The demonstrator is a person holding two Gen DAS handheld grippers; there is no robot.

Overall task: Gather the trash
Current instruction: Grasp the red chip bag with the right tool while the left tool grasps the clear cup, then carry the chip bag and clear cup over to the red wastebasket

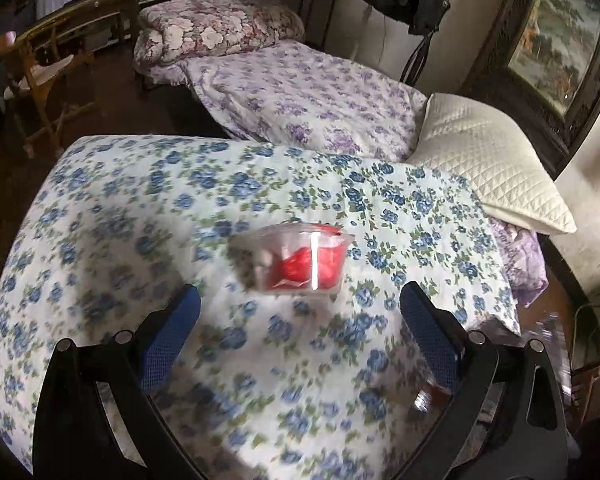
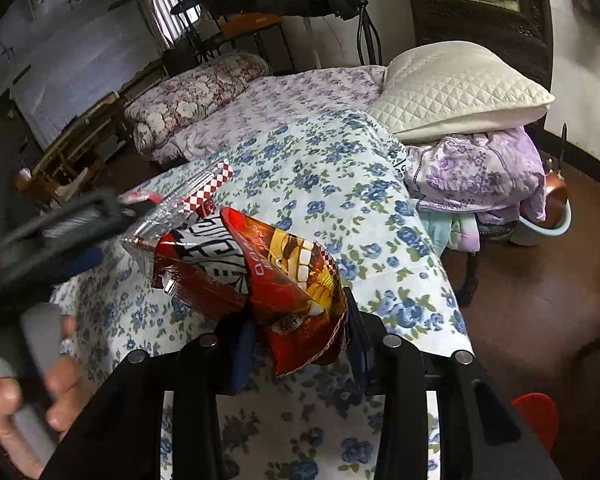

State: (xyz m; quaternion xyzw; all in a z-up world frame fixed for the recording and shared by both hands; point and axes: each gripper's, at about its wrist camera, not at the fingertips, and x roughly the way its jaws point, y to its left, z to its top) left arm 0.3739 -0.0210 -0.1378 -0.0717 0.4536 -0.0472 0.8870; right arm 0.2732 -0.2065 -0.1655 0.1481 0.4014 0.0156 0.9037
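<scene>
Item 1: clear plastic cup (image 1: 296, 259), red contents, is being viewed lying on the blue-floral bedspread (image 1: 112, 216), ahead of the left gripper (image 1: 300, 304), fingers spread and empty. Item 2: red snack wrapper (image 2: 296, 292) is being pinched by the right gripper (image 2: 300, 340). The cup is best straddled squarely before the fingers are brought together.

- My left gripper (image 1: 300, 308) has glossy black plastic arms with round silver screw heads at the joints, and blue mesh-textured pads (image 1: 172, 340) on the fingers.
- My right gripper (image 2: 300, 344) is built the same: black arms, silver screws, dark blue pads.
- My left hand (image 2: 28, 400) shows bare skin around a grey handle.
</scene>
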